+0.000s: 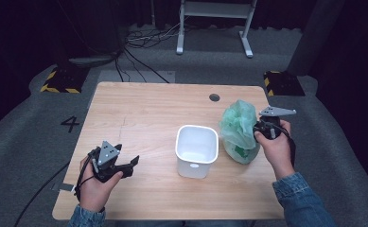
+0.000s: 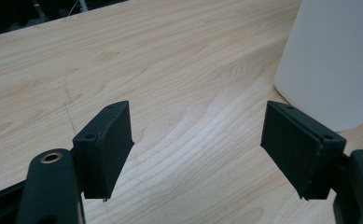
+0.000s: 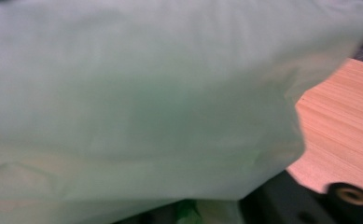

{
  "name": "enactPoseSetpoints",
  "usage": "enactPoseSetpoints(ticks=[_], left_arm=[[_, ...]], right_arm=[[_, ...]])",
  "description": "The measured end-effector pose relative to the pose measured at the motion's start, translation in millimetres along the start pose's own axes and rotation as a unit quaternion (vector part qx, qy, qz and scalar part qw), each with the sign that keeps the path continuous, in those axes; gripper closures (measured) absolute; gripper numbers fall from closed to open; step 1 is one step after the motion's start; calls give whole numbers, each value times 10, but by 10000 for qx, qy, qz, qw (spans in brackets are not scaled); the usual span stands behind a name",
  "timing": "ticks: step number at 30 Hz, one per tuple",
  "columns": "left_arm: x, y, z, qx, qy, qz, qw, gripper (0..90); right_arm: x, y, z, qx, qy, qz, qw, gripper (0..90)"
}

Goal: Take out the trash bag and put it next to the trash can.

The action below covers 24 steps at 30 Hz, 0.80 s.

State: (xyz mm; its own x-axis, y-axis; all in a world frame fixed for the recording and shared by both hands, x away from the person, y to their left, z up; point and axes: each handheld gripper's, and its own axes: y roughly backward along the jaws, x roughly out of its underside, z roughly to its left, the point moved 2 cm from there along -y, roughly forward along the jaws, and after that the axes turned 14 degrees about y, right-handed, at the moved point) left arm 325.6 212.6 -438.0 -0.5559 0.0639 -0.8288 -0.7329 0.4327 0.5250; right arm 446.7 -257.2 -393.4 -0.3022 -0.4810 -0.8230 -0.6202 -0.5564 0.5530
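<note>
Around the wooden table [image 1: 144, 113]: grey carpet, a tangle of black cables [image 1: 144, 40] at 12 o'clock beyond the far edge, the white legs of a stand [image 1: 214, 23] farther back, two black blocks with yellow-and-black hazard stripes, one [image 1: 61, 79] off the 10 o'clock corner, another [image 1: 283, 82] off the 2 o'clock corner. On the carpet at 9 o'clock of the table, a dark numeral "4" [image 1: 70, 124]. In the tabletop near its far edge, a small round grommet hole [image 1: 214, 97]. Just right of table centre, a white square bin [image 1: 197, 150], open and apparently empty, standing upright. Immediately at its 3 o'clock, touching or nearly so, a translucent pale green plastic bag [image 1: 238, 130], crumpled and puffed, with darker green print low on it, too small to read. Pressed up against the bag from 3 o'clock, right gripper [image 1: 262, 130], held in a hand with a denim sleeve [image 1: 300, 198]; bag film draped close over the lens in the right gripper view, jaws hidden, so cannot tell whether clenched or released. At 8 o'clock of the bin, well apart, left gripper [image 1: 129, 165], aimed toward it; jaws spread wide and released, nothing between, bare wood under them and the bin wall at the edge of the left gripper view.
</note>
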Motion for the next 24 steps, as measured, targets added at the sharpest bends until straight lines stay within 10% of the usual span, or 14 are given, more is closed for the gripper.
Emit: enactPoseSetpoints(ticks=[6, 24], left_arm=[[-1, -1, 0, 4, -6, 5, 10000, 246], [27, 34, 43, -27, 77, 21, 10000, 245]], right_arm=[[13, 53, -27, 356, -176, -11, 9992, 306], [159, 537, 81, 505, 21, -319, 9982, 266]])
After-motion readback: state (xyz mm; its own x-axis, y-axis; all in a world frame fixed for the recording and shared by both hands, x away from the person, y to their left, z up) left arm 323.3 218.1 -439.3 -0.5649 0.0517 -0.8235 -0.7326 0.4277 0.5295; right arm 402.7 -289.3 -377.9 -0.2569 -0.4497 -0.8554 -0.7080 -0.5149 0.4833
